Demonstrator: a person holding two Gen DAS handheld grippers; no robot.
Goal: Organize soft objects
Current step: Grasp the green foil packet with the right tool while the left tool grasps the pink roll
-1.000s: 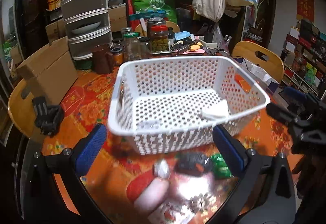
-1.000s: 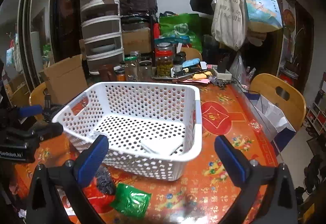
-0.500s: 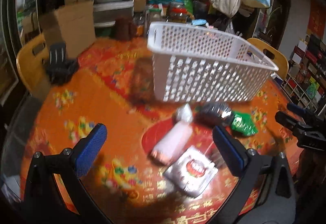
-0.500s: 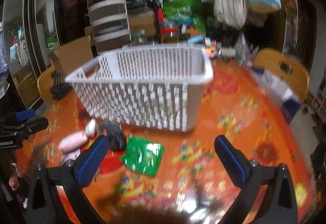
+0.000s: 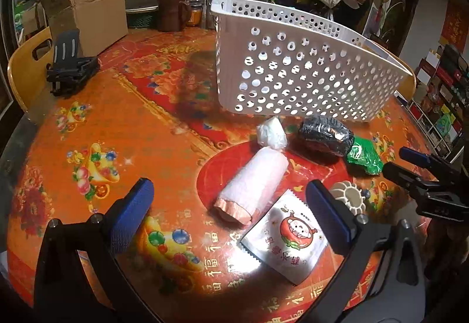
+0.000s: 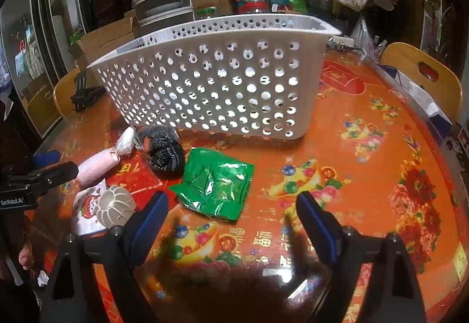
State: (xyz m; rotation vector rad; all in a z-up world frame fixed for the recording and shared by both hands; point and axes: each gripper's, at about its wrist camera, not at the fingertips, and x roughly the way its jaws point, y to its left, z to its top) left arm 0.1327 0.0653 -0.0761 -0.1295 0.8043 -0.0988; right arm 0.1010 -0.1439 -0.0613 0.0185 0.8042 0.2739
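Note:
A white perforated basket (image 5: 307,67) (image 6: 219,73) stands on the orange patterned table. In front of it lie a pink roll (image 5: 255,182) (image 6: 96,166), a small white bag (image 5: 271,135), a black rolled cloth (image 5: 325,136) (image 6: 164,151), a green packet (image 5: 365,157) (image 6: 215,183), a silver cartoon sachet (image 5: 285,238) and a beige ribbed round piece (image 5: 350,196) (image 6: 115,205). My left gripper (image 5: 230,216) is open above the pink roll and the sachet. My right gripper (image 6: 233,223) is open with its jaws closing; the green packet lies just ahead, untouched.
A cardboard box (image 5: 88,9), a black clamp-like holder (image 5: 70,64), a brown mug (image 5: 171,13), jars and stacked drawers crowd the table's far side. Wooden chairs (image 6: 422,79) stand at the rim. A person's hand (image 6: 25,257) shows at the lower left.
Both grippers have come down toward the table, so the basket is now seen from the side and the soft items are nearer. The right jaws have narrowed a little.

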